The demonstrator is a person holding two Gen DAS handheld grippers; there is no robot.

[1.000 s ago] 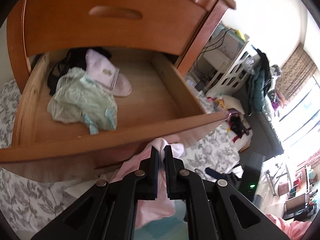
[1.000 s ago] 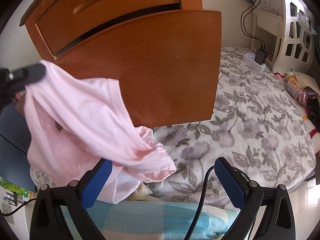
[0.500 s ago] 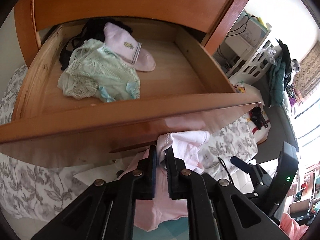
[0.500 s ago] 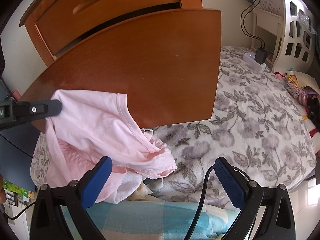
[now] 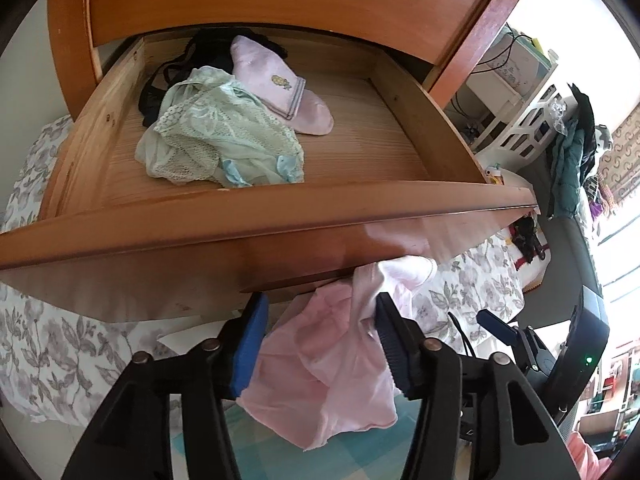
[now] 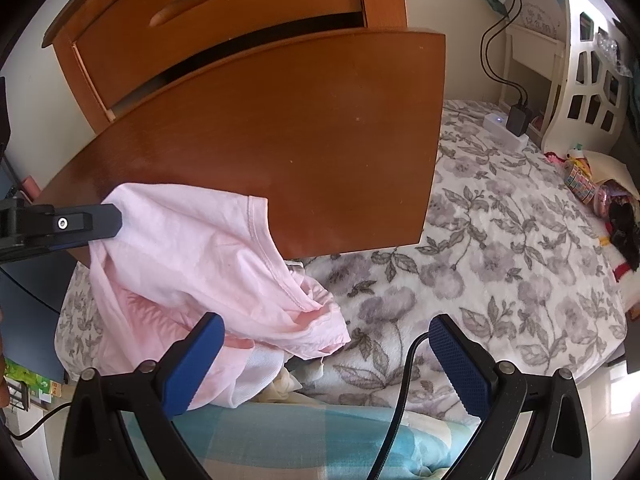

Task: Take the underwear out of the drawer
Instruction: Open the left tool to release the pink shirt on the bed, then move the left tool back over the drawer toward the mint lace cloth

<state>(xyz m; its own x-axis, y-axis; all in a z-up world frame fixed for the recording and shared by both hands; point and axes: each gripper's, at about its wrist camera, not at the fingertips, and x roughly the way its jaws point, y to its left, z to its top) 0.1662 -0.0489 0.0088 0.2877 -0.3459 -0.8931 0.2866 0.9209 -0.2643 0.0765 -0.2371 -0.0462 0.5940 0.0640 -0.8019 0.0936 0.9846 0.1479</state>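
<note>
the left gripper [image 5: 320, 320] hangs just below the front of the pulled-out orange-brown wooden drawer [image 5: 256, 216], its blue-padded jaws opening to let go of the pale pink cotton underwear [image 5: 336, 352], which drapes between them and clings to the right-side pad, likely so it drops onto the grey-flowered white bedspread [image 6: 500, 260] beneath. the right gripper [image 6: 324, 360] waits released and empty over that spread. a mint green lace garment [image 5: 216, 144] and a pink sock with a small yellow emblem [image 5: 280, 84] lie inside the drawer; no writing is legible
</note>
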